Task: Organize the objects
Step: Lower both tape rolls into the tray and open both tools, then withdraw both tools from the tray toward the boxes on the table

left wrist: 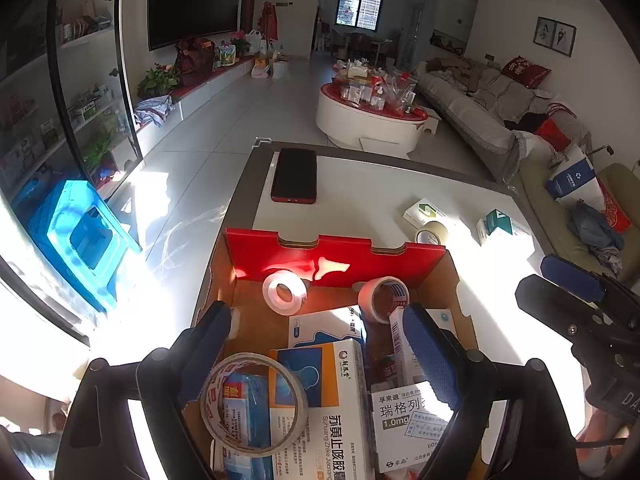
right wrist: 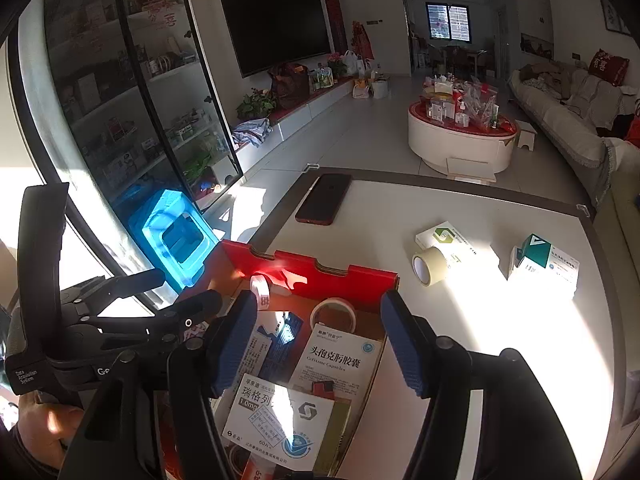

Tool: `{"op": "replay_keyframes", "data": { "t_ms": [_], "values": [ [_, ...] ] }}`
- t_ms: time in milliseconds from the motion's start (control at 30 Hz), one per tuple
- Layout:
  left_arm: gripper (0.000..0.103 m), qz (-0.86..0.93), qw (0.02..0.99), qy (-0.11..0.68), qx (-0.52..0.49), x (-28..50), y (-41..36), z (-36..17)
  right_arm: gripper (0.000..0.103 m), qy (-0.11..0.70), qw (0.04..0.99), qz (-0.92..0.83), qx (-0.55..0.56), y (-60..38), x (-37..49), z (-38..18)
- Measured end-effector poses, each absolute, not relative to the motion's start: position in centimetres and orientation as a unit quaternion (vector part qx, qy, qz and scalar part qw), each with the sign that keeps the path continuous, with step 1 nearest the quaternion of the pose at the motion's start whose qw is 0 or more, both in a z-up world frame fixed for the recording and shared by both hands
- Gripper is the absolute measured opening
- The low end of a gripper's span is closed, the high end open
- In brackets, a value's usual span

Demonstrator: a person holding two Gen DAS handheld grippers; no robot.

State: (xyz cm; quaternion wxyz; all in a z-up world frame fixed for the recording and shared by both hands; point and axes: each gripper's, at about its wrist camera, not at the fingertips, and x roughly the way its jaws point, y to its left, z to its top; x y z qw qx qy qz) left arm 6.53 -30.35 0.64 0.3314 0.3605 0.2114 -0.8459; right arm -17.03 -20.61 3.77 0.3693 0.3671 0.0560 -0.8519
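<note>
An open cardboard box with a red flap (left wrist: 332, 254) sits at the table's near left and holds several medicine boxes and tape rolls. My left gripper (left wrist: 316, 309) is open above it. A clear tape roll (left wrist: 254, 404) lies loose on an orange-and-white medicine box (left wrist: 336, 392) under the fingers. My right gripper (right wrist: 319, 298) is open over the same cardboard box (right wrist: 320, 276), above a white medicine box (right wrist: 280, 412) that neither pad presses. On the table to the right lie a tan tape roll (right wrist: 428, 266), a white-green box (right wrist: 444, 240) and a teal-white box (right wrist: 544, 264).
A dark phone in a red case (left wrist: 294, 176) lies at the table's far left corner. A blue plastic stool (left wrist: 80, 236) stands on the floor to the left, by a glass cabinet. A sofa (left wrist: 480, 108) runs along the right, past the table's edge.
</note>
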Motion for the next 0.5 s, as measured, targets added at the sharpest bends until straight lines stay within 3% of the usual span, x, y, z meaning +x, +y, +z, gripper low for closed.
{"op": "replay_keyframes", "data": {
  "t_ms": [500],
  "values": [
    [0.092, -0.851, 0.343, 0.157, 0.365, 8.2, -22.9, 1.5, 0.069, 0.029, 0.357, -0.863, 0.357, -13.0, -10.8, 3.9]
  ]
}}
